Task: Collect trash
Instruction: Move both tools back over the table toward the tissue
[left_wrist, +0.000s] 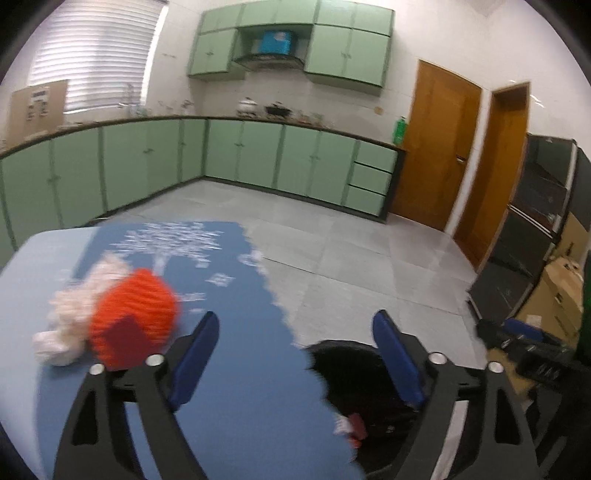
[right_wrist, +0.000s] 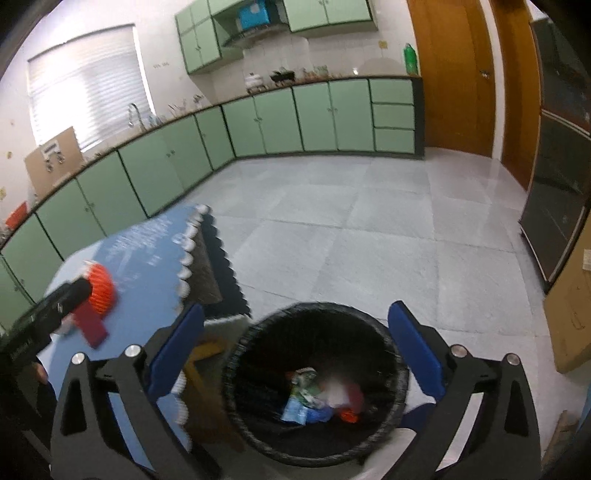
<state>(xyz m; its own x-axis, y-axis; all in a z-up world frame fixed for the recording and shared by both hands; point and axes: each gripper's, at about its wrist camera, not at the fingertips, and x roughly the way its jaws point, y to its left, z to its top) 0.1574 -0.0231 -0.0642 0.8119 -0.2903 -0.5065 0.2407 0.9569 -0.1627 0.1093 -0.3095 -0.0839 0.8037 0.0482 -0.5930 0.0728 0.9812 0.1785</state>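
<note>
The left gripper (left_wrist: 293, 325) hangs over the near right part of a blue tablecloth (left_wrist: 229, 369), its blue-padded jaws spread wide with nothing between them. Only the left wrist view shows the crumpled white tissue (left_wrist: 79, 314) lying on the cloth, touching the left side of an orange ribbed wrapper (left_wrist: 135, 310) with a dark red flap; both sit left of and just beyond the left jaw. The right gripper (right_wrist: 297, 319) is likewise spread and empty, held above a black trash bin (right_wrist: 317, 380) standing on the floor just right of the table. Only the right wrist view looks into the bin, where a blue-green packet (right_wrist: 304, 398), something white and a red-orange scrap lie at the bottom. Printing on the packet and on the cloth's white pattern is too blurred to read.
</note>
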